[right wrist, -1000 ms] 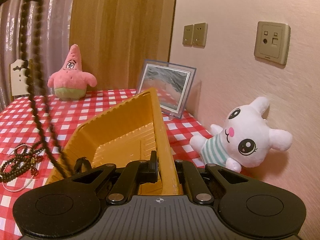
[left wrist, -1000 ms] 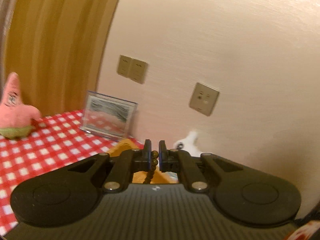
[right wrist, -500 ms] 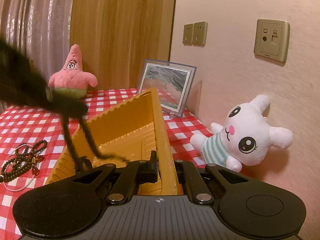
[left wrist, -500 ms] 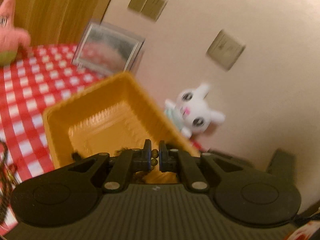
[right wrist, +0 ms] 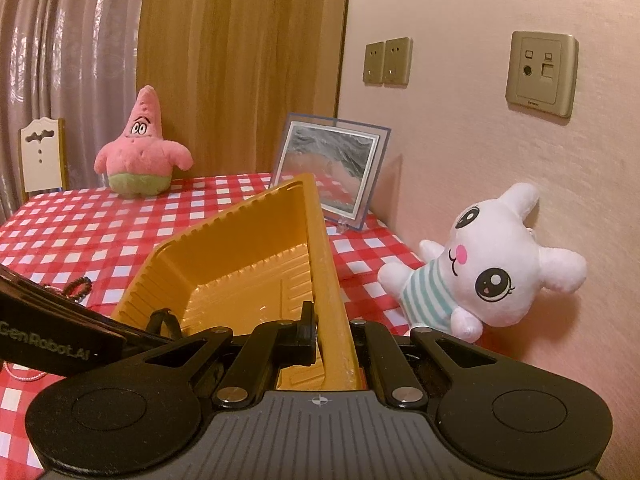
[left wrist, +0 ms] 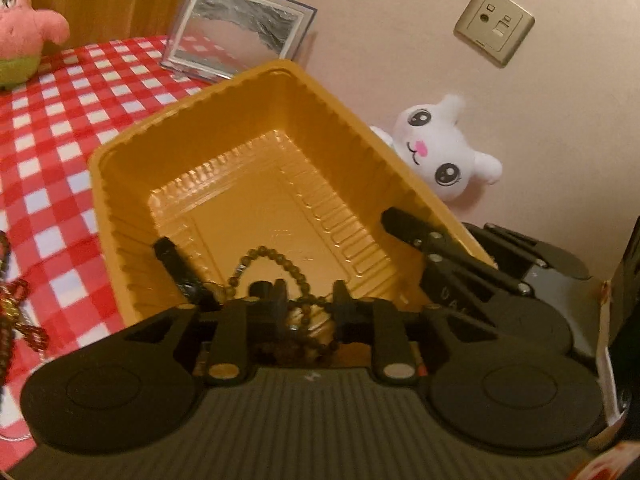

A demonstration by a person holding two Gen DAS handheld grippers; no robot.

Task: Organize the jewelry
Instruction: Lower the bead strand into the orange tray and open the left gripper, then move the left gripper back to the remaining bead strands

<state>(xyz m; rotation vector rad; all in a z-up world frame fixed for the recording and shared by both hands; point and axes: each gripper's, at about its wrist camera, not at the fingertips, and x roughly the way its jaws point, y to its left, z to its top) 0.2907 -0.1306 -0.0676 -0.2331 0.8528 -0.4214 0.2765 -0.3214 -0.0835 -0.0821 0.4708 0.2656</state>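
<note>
Left wrist view had the left gripper (left wrist: 306, 294) poised over the near end of the ribbed yellow plastic tray (left wrist: 120, 152); its jaws had just been opening and stood narrowly apart, and the dark brown beaded necklace (left wrist: 276, 256) was draped loose between them, one loop already lying on the tray floor, the rest bunched under the fingers; no pad looked to be pressing on it anymore, so it read as let go. The right gripper (right wrist: 334, 330) was pinched tight on the tray's right-hand wall, tipping the tray up off the red and white checked tablecloth (right wrist: 120, 216). More jewelry, a small tangle of dark beads (right wrist: 78, 288) plus a pale pearl-like strand (right wrist: 24, 376), sat on the cloth just past the tray's left side, not sorted yet.

What could've gone wrong, as I saw it: the beads could snag on a left finger, so pulling away might drag the necklace back over the near wall; the tray was tilted too, so a slip of the right pinch could drop it and bounce the beads out. A white plush bunny (right wrist: 492, 264) by the tablecloth's right edge looked well clear of all that.
</note>
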